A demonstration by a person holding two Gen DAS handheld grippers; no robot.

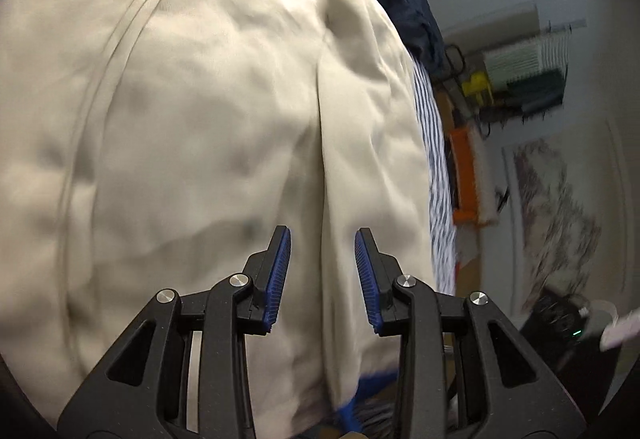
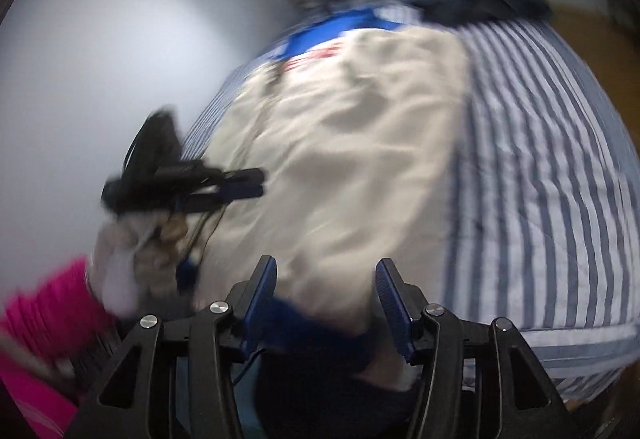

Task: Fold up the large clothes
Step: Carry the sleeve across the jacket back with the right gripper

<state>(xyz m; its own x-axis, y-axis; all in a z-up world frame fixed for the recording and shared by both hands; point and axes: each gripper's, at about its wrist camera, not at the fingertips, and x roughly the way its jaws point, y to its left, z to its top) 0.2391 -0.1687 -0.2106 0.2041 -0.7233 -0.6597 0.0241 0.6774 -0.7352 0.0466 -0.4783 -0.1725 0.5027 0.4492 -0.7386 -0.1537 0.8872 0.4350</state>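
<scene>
A blue-and-white striped bed sheet [image 2: 540, 167] covers the surface, and on it lies the large cream fabric garment [image 1: 192, 127] with red lettering and a blue band at its far end, spread flat and wrinkled. A dark navy bundle of cloth [image 1: 404, 3] sits beyond it. The left gripper [image 1: 322, 279] hovers above the cream cloth, jaws apart with nothing between them. The right gripper [image 2: 326, 299] stands over the garment's near hem, jaws apart, pads not pressing the fabric. A pink sleeve [image 2: 44, 307] shows at lower left
</scene>
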